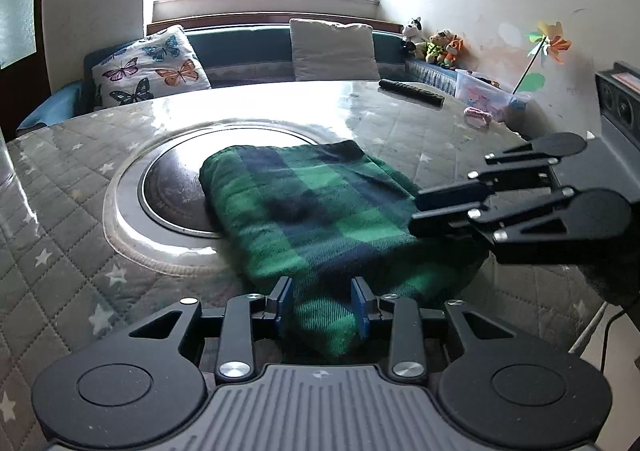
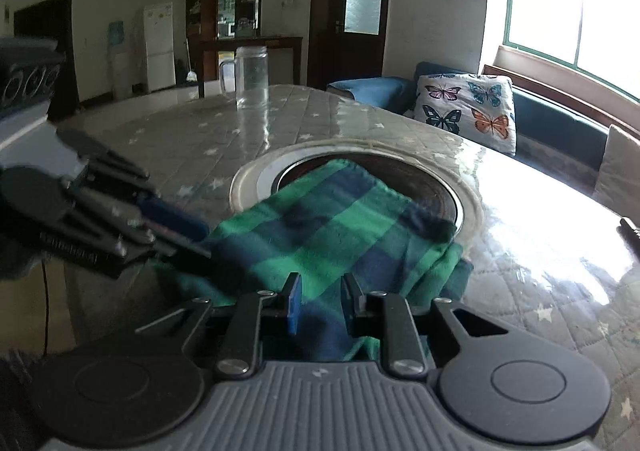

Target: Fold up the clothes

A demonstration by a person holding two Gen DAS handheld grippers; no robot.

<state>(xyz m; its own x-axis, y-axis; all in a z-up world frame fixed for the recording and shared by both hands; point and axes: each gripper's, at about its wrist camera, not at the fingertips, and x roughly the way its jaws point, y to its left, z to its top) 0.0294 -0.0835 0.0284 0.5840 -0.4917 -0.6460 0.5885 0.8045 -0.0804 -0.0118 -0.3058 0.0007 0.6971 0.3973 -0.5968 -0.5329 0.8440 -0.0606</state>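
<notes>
Left wrist view: your left gripper gapes over the folded plaid cloth mid-table; the right gripper likewise holds nothing. Keep edges aligned, whether folding again or finishing.

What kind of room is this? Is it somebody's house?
Most likely a home's living and dining room. There is a sofa with a butterfly pillow, stuffed toys by the window, and a white fridge at the back.
</notes>
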